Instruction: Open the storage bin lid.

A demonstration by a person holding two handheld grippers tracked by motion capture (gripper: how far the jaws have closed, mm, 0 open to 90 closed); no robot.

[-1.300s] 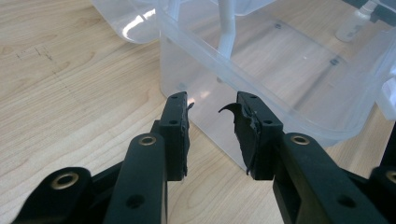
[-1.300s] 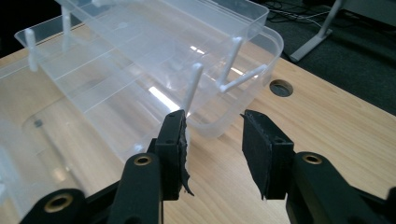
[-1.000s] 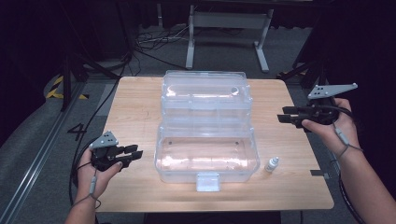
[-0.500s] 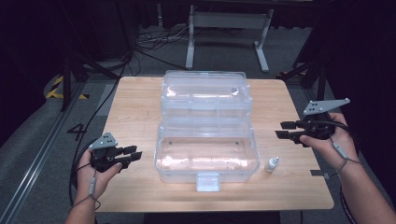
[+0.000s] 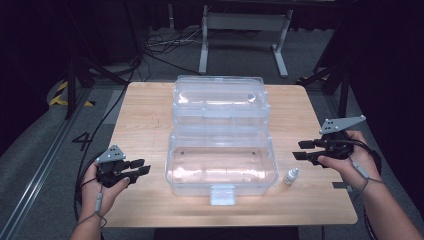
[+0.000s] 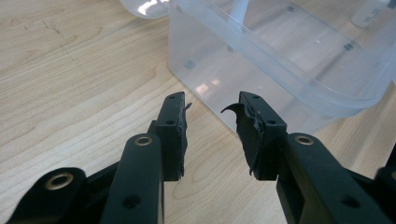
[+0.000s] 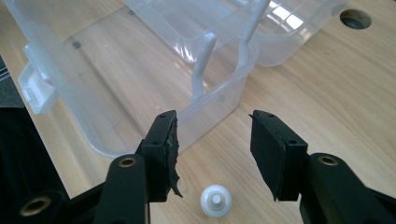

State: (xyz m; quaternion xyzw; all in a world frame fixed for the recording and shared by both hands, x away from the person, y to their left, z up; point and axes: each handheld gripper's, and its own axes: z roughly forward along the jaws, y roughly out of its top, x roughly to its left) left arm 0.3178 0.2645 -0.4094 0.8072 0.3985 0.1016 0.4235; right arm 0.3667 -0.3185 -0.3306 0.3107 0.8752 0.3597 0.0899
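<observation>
At far left, left gripper [image 5: 134, 168] sits low over the table [image 5: 145, 115], jaws partly apart, nothing between them; near corner of the clear box [image 6: 280, 70] lies just ahead of the jaw tips, not touching. Box is open, lid [image 5: 219, 100] folded back behind it, white latch [image 5: 222, 194] on its front wall. Small white bottle [image 5: 291, 176] stands on the table just off the box's right front corner. Right gripper [image 5: 305, 150] hovers above it, jaws wide and just been opening, empty; bottle cap [image 7: 215, 201] shows below the gap between the jaws, box wall just past the tips.
</observation>
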